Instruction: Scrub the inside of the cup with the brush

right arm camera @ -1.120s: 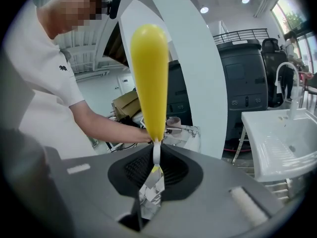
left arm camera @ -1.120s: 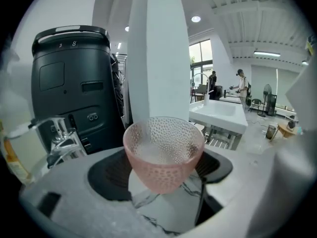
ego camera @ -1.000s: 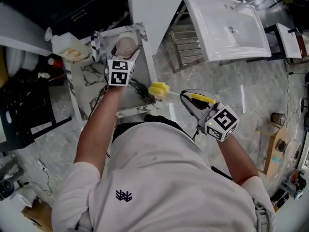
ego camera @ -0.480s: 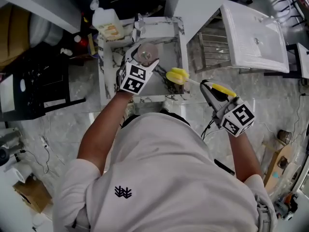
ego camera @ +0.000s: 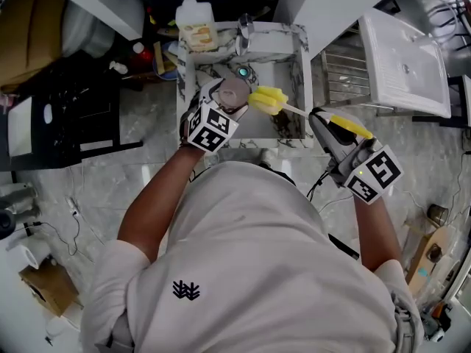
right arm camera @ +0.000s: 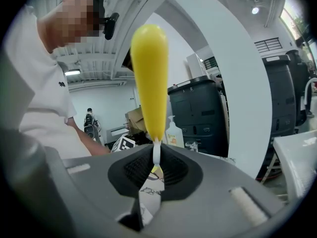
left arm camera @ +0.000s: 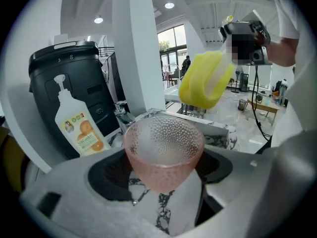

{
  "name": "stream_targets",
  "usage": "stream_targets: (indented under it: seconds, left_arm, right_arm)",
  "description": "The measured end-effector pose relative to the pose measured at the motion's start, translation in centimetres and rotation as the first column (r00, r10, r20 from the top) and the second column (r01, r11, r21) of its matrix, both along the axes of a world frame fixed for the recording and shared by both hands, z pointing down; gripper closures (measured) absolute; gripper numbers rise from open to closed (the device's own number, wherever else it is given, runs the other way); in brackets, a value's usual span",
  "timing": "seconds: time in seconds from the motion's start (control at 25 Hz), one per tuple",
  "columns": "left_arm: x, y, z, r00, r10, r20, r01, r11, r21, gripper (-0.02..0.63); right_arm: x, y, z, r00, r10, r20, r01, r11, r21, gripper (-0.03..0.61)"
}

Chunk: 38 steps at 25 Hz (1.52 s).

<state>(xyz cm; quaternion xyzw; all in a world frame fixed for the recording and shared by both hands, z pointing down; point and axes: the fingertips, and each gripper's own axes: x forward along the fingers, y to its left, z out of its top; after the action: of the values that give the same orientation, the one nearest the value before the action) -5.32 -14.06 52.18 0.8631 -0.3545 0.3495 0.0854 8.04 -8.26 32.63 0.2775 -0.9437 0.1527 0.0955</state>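
A pink dimpled glass cup (left arm camera: 163, 150) sits between the pads of my left gripper (left arm camera: 161, 175), which is shut on it with the jaws wide. In the head view the cup (ego camera: 234, 94) hangs over the marble sink (ego camera: 299, 65), mouth turned toward the brush. The brush's yellow sponge head (ego camera: 266, 100) hovers just right of the cup's rim, outside it; in the left gripper view the sponge head (left arm camera: 204, 79) floats above and beyond the rim. My right gripper (ego camera: 333, 142) is shut on the brush's thin white stem, below the yellow handle (right arm camera: 149, 78).
A soap pump bottle (ego camera: 196, 26) and a faucet (ego camera: 245, 29) stand at the sink's back edge. A white basin (ego camera: 408, 65) and a metal rack (ego camera: 340, 76) lie to the right. A black bin (left arm camera: 74, 73) stands behind the bottle.
Both grippers have moved over the sink in the head view. The sponge head has come closer to the cup's mouth. Both grips are unchanged.
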Motion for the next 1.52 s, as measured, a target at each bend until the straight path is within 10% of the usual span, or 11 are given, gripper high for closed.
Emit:
stream_targets:
  seconds: [0.64,1.52]
  left_arm:
    - [0.2,3.0,0.3,0.952,0.269,0.150,-0.268,0.963,-0.021,0.238]
    - [-0.5,3.1,2.2,0.952,0.245,0.185,-0.232,0.969,-0.085,0.238]
  right_arm:
    - [-9.9,-0.5,6.1,0.985,-0.126,-0.117,0.117,0.990,-0.081,0.534]
    - [-5.9,-1.7,3.1,0.981,-0.142,-0.129,0.137,0.990,-0.045,0.532]
